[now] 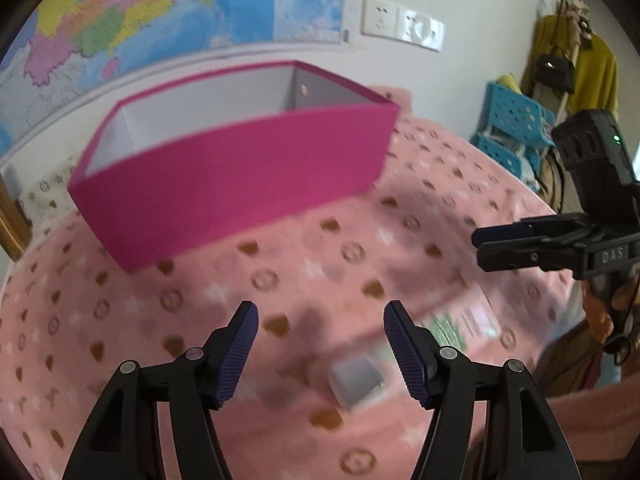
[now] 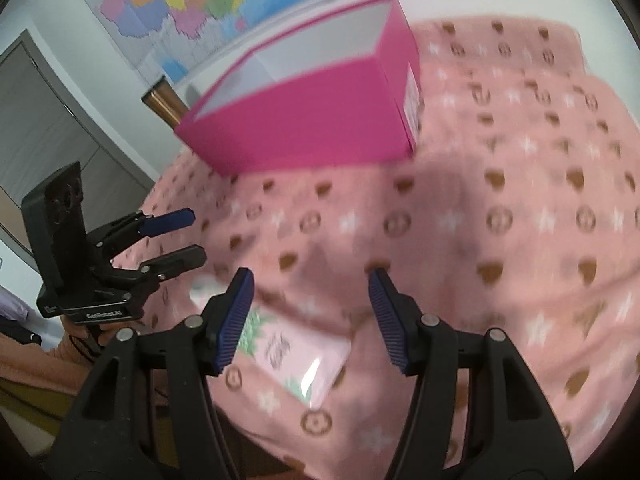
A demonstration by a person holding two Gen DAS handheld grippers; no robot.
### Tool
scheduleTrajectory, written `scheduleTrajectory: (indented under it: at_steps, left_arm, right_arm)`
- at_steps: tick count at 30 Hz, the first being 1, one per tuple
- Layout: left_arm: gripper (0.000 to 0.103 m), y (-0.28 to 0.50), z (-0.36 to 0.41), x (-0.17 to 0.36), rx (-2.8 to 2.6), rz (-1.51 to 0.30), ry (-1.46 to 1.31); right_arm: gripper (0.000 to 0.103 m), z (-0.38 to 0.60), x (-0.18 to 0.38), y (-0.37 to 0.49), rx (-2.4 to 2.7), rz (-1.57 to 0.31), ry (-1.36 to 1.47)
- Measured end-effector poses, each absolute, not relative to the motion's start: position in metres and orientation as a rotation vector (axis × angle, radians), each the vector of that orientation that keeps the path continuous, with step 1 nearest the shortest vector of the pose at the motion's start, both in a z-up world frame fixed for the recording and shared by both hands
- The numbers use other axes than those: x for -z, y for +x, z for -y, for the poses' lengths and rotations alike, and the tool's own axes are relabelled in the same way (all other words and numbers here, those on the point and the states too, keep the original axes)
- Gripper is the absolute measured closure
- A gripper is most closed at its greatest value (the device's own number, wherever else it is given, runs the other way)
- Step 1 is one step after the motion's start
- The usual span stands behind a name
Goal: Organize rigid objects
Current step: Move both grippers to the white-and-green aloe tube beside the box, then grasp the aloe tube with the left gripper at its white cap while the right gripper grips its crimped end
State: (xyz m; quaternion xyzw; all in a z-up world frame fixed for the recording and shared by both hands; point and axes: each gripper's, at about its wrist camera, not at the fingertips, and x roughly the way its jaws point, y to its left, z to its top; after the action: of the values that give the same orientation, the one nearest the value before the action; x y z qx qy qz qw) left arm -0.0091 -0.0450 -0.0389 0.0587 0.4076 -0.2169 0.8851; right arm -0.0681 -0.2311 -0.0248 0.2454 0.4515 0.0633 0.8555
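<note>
In the left wrist view, the left gripper (image 1: 320, 316) is seen with its jaws parted and nothing between the blue pads; only blanket shows in the gap. A small grey cube (image 1: 357, 384), blurred, lies on the pink patterned blanket (image 1: 120, 320) just below and slightly right of the gap, near the right-hand finger (image 1: 404, 352). A pink packet (image 1: 460, 324) with green print is partly hidden behind that finger. The magenta box (image 1: 240, 188), open-topped with a white inside, stands farther back, well apart from the fingertips. The right gripper (image 1: 480, 246) is seen at the right edge, its jaws apart and nothing held.

In the right wrist view, the right gripper (image 2: 311, 280) is shown released, with bare blanket (image 2: 520, 240) between the pads. The pink packet (image 2: 296, 356) lies flat just below the gap, partly behind the left-hand finger (image 2: 236, 320). The magenta box (image 2: 312, 136) stands beyond, well apart. The left gripper (image 2: 196, 236) is seen at the left edge, unclenched and holding nothing; the cube is not made out here
</note>
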Motion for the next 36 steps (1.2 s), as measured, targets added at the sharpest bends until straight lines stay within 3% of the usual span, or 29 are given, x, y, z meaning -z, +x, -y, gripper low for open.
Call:
scheduleTrajectory:
  at_steps: [10,14,36]
  left_arm:
    - [0.038,-0.031,0.055,0.056,0.547,-0.930,0.084]
    - [0.047,-0.032,0.056,0.056,0.561,-0.941,0.068]
    - [0.047,-0.011,0.048,0.054,0.488,-0.943,-0.024]
  right_arm:
    - [0.042,0.218,0.045,-0.097,-0.162,-1.027,0.565]
    - [0.042,0.211,0.049,-0.096,-0.178,-1.032,0.567]
    - [0.041,0.211,0.041,-0.067,-0.136,-0.987,0.508]
